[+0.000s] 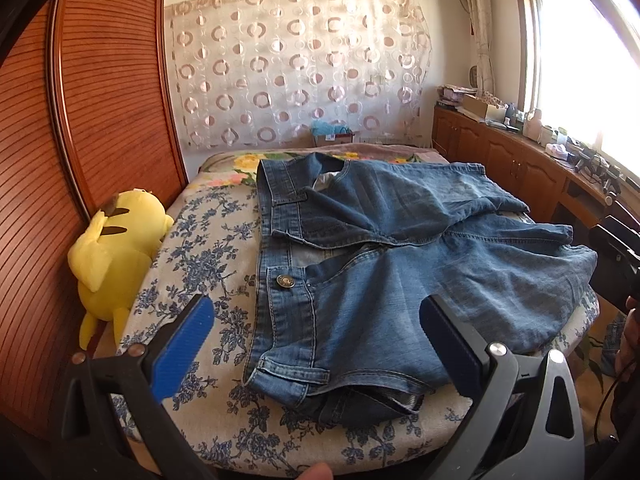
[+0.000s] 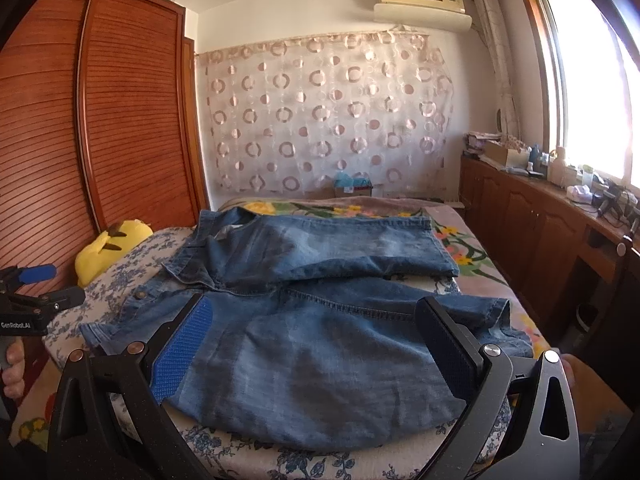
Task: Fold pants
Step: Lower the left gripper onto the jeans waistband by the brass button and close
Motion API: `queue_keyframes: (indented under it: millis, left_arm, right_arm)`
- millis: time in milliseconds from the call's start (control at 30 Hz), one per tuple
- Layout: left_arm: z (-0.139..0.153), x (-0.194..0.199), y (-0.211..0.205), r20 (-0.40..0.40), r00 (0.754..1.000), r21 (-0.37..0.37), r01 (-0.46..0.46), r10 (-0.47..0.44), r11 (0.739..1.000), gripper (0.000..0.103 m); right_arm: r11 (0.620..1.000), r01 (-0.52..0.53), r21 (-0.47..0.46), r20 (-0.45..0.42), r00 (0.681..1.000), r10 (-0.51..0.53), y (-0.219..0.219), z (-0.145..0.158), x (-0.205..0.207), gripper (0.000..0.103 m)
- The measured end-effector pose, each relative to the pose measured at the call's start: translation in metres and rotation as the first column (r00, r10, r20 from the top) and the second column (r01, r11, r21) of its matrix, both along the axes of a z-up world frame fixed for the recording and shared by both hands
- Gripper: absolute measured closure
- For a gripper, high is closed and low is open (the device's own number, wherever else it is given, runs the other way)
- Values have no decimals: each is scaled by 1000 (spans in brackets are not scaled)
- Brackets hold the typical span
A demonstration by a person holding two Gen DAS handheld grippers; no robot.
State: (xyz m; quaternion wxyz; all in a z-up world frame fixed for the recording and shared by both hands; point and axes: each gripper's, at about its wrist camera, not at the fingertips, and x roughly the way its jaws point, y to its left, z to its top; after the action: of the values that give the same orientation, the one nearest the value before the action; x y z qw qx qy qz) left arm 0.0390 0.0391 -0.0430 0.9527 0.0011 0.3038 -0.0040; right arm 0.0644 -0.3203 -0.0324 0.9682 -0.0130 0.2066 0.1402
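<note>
Blue jeans [image 1: 400, 256] lie spread along the near edge of the floral bed [image 1: 200, 264] — both the left gripper [image 1: 316, 320] and right gripper [image 2: 316, 320] hover released above them, grasping nothing.

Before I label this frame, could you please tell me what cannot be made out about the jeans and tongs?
- Jeans, left wrist view: layers beneath the near waistband hidden by the top denim.
- Jeans, right wrist view: near hem partly covered by the right tongs.
- Left tongs: open above the denim; contact cannot be judged.
- Plush toy: face turned away.
</note>
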Motion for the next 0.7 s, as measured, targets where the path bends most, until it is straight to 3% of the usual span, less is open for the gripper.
queue_keyframes:
  millis: [300, 467, 700]
  left_arm:
    - [-26, 35, 27, -60, 998, -30, 7, -9, 1000, 0]
    - [-40, 57, 41, -95, 995, -22, -1, -1, 1000, 9]
    - [-57, 82, 47, -163, 985, -59, 55, -64, 997, 21]
  right_arm:
    - [1000, 6, -22, -40, 999, -7, -4, -22, 18, 0]
    - [1000, 7, -30, -57, 998, -9, -6, -30, 23, 0]
    - [999, -5, -38, -83, 997, 2, -5, -42, 33, 0]
